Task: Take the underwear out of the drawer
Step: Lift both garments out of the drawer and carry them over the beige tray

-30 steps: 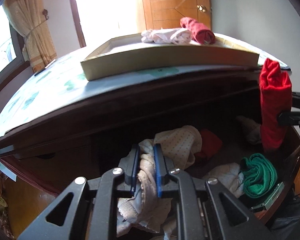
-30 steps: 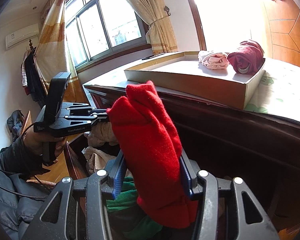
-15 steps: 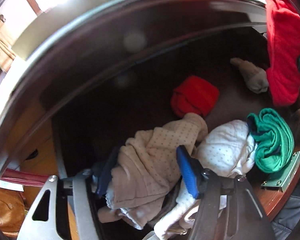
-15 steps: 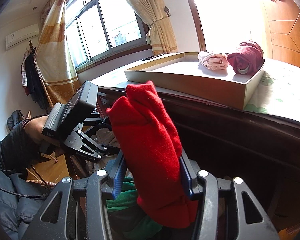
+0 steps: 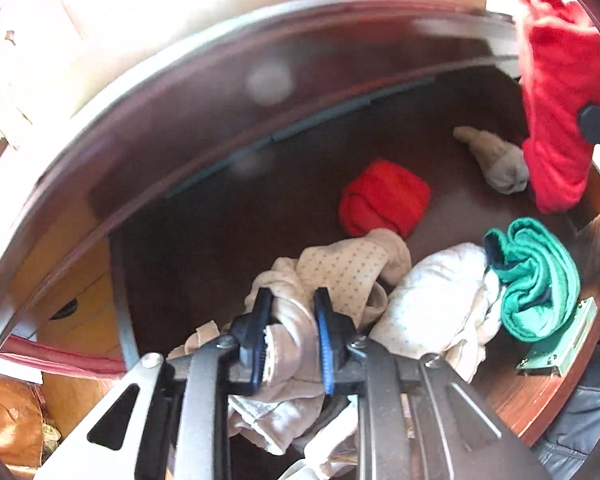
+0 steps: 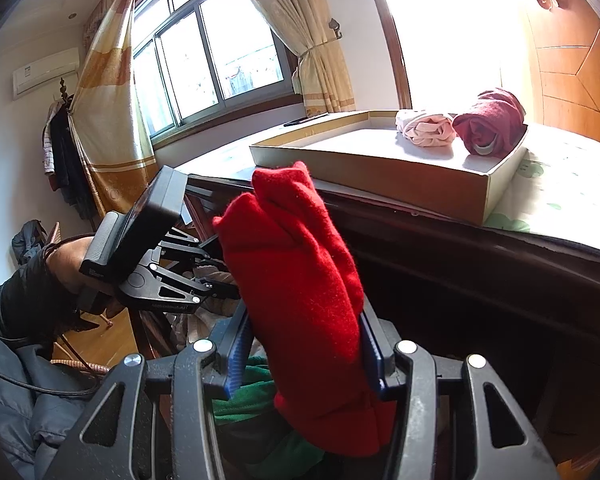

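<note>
Bright daylight came in through the window and a blown-out white opening beside it. The left wrist view was blurry, with white glare along its top and two pale round light spots. The drawer inside looked dark and shadowy. Both views bent round at the edges.

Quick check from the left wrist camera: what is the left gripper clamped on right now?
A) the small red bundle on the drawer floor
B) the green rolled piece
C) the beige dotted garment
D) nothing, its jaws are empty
C: the left gripper has just closed, and its blue pads pinch a fold of the beige dotted garment, while the green rolled piece and the small red bundle lie apart from it.
</note>
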